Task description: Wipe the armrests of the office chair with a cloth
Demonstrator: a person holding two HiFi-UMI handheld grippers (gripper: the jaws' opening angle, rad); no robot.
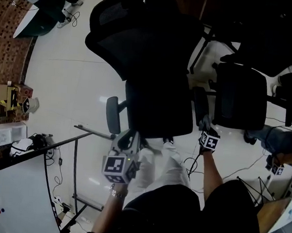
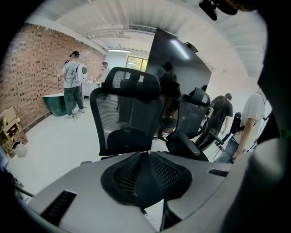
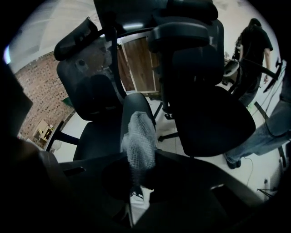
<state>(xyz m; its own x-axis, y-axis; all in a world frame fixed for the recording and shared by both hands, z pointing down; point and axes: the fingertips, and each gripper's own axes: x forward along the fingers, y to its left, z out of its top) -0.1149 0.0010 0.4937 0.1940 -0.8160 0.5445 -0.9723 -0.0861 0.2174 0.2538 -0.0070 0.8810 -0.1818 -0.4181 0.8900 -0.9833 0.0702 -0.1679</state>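
A black office chair (image 1: 157, 99) stands in front of me, its seat between my grippers. Its left armrest (image 1: 113, 113) lies just ahead of my left gripper (image 1: 129, 137), which is shut with nothing between its jaws; in its own view the left gripper (image 2: 144, 157) points at the chair's backrest (image 2: 125, 109). My right gripper (image 1: 204, 125) sits at the near end of the right armrest (image 1: 200, 104). In the right gripper view that gripper (image 3: 138, 157) is shut on a grey mesh cloth (image 3: 138, 139), which rests on the armrest (image 3: 135, 103).
A second black chair (image 1: 239, 96) stands close on the right, beside a person's leg (image 1: 278, 138). At the lower left are a whiteboard (image 1: 12, 193) and a metal frame (image 1: 77, 148). Boxes (image 1: 10, 99) sit at the left. Several people stand in the background (image 2: 72, 82).
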